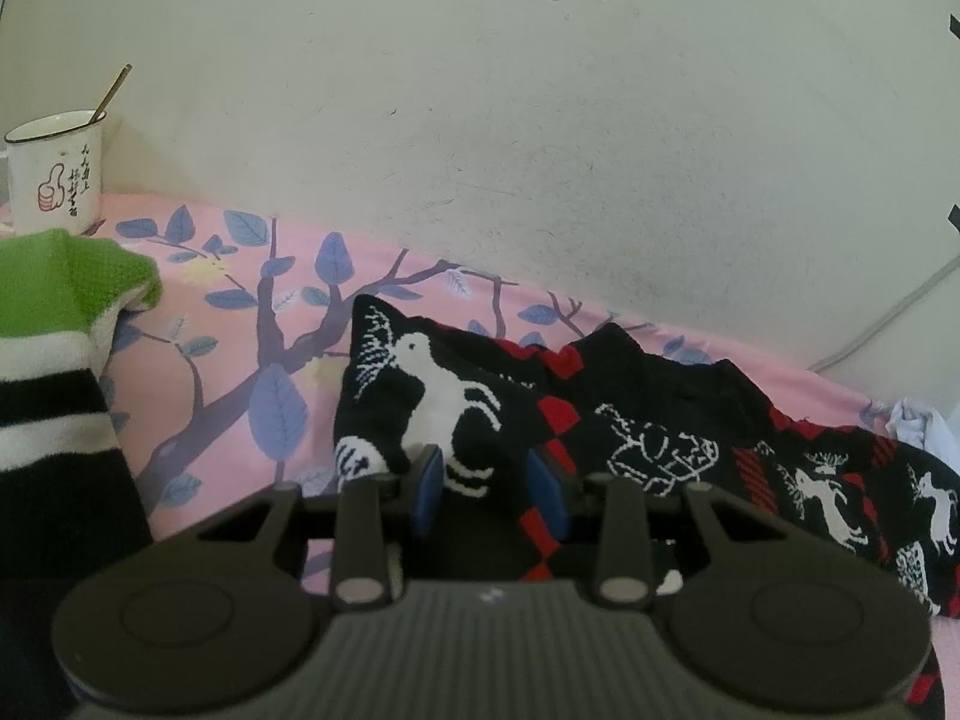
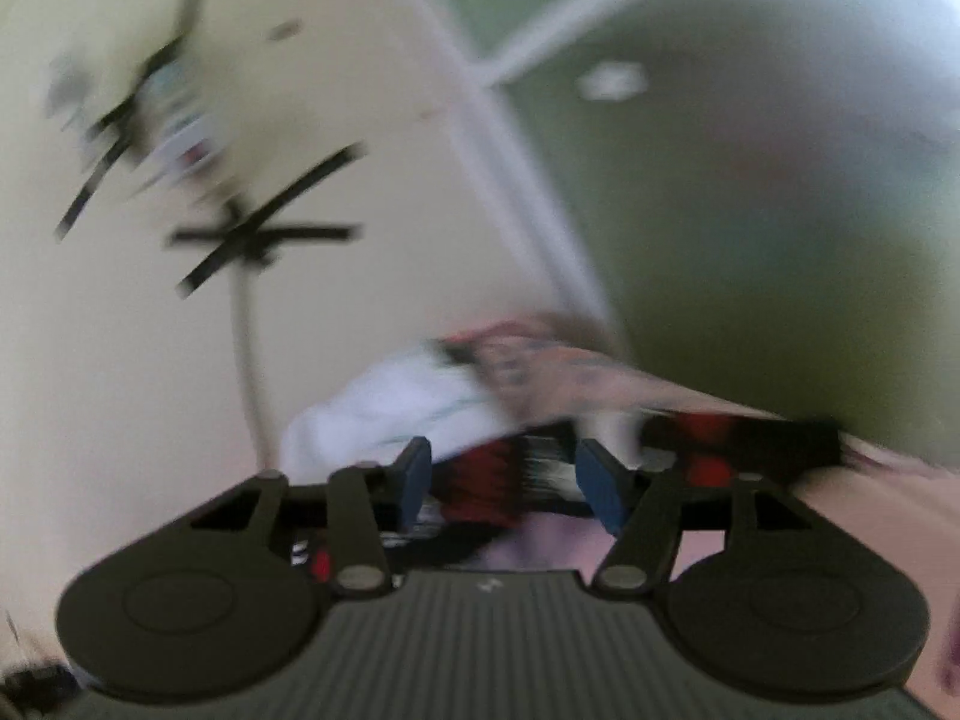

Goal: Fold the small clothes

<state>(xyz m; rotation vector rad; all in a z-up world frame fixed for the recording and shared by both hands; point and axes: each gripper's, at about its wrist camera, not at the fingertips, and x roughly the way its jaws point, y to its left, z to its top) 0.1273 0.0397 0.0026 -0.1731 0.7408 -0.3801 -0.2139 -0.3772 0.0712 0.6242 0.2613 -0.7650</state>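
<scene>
Pink leaf-print sheet [image 1: 228,324] against a pale wall. Black reindeer-knit garment [image 1: 660,420] lies crumpled ahead of both tools. Left gripper [image 1: 487,489] spread, fabric between its pads, not clamped; right gripper [image 2: 504,480] likewise parted. Soft, light, floppy: pinch a hem corner.

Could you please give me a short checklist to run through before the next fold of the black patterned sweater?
1. Left tool open around the black sweater: ok.
2. Left tool clamped on fabric: not ok, pads apart.
3. Right tool open: ok.
4. Right tool's contact with the sweater: cannot tell, view blurred.
5. Green striped garment apart from the sweater: ok.
6. Mug away from the sweater: ok.
</scene>
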